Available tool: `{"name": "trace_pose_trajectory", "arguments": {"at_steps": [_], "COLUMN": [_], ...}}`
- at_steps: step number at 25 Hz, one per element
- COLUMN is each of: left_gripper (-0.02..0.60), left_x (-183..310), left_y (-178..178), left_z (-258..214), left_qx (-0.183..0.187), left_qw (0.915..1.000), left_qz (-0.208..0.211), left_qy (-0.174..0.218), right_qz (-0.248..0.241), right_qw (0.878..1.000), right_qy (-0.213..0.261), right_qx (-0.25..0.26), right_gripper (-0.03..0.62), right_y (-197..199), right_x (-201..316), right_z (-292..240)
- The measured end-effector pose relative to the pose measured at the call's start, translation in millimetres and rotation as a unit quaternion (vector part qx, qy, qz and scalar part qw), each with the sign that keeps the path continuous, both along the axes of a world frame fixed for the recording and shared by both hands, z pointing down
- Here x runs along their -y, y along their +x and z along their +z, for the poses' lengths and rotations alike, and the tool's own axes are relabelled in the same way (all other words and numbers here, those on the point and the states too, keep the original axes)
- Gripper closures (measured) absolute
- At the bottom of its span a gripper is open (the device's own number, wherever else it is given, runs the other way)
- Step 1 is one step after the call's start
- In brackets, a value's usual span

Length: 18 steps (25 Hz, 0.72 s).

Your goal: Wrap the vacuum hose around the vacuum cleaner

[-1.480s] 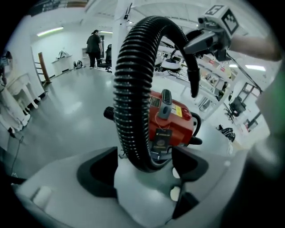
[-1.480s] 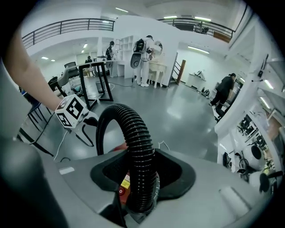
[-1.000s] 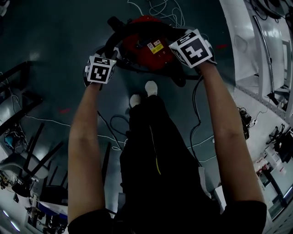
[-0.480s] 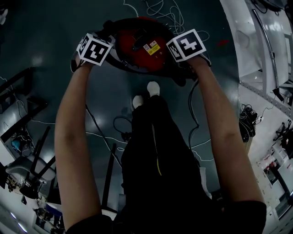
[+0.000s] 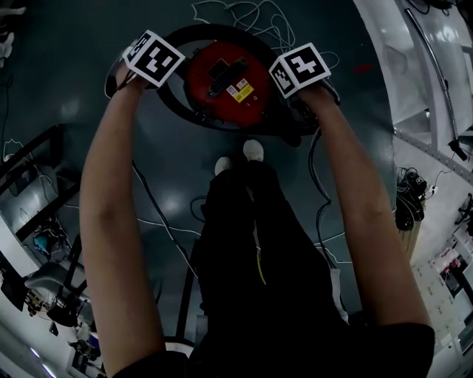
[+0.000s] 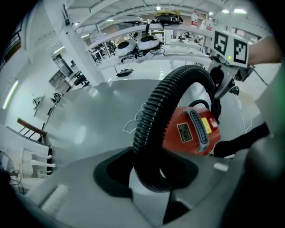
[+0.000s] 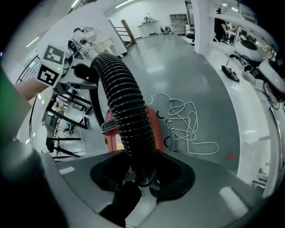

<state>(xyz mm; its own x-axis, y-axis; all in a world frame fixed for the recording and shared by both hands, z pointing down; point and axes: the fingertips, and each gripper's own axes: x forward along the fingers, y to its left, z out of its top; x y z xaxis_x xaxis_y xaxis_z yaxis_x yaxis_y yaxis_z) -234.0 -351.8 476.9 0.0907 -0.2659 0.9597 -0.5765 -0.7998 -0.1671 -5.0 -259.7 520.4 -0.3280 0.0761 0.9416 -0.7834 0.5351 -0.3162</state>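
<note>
The red vacuum cleaner stands on the dark floor just beyond my feet. Its black ribbed hose arcs round the vacuum's far side from one gripper to the other. My left gripper is at the vacuum's left, shut on the hose, which rises from its jaws and curves over toward the right gripper's marker cube. My right gripper is at the vacuum's right, shut on the hose, with the red body below it. Both grippers point steeply down.
A loose white cord lies on the floor beyond the vacuum. Black cables trail past my shoes. Dark chairs and frames stand at the left, white benches at the right.
Both hands have pushed farther from my body. The left one swung the hose outward, past the vacuum's left side, widening the loop over its far side. The right one sank a little.
</note>
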Motion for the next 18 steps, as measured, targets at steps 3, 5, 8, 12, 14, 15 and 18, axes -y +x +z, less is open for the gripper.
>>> {"name": "trace_pose_trajectory", "arguments": {"at_steps": [3, 5, 8, 12, 14, 15, 18], "left_gripper": [0.403, 0.403, 0.403, 0.403, 0.402, 0.402, 0.402], "left_x": [11, 18, 27, 37, 42, 44, 50], "left_y": [8, 14, 21, 25, 29, 32, 39], "left_z": [11, 19, 32, 48, 55, 58, 69], "left_qx": [0.008, 0.005, -0.003, -0.015, -0.017, -0.017, -0.015], "left_qw": [0.9998, 0.9993, 0.9981, 0.9962, 0.9951, 0.9947, 0.9938], "left_qz": [0.011, 0.026, 0.051, 0.079, 0.093, 0.099, 0.110], "left_qy": [0.015, 0.026, 0.034, 0.034, 0.028, 0.022, 0.000], "right_qz": [0.032, 0.048, 0.060, 0.086, 0.097, 0.105, 0.121], "right_qw": [0.999, 0.999, 0.998, 0.996, 0.995, 0.994, 0.992], "right_qy": [-0.006, -0.008, -0.011, -0.007, -0.006, -0.008, -0.012], "right_qx": [-0.003, -0.008, -0.024, -0.030, -0.030, -0.031, -0.037], "right_gripper": [0.416, 0.414, 0.414, 0.413, 0.412, 0.411, 0.411], "right_y": [9, 14, 19, 20, 22, 24, 28], "right_x": [-1, -2, -2, -3, -2, -1, -2], "right_z": [13, 21, 32, 40, 43, 45, 52]}}
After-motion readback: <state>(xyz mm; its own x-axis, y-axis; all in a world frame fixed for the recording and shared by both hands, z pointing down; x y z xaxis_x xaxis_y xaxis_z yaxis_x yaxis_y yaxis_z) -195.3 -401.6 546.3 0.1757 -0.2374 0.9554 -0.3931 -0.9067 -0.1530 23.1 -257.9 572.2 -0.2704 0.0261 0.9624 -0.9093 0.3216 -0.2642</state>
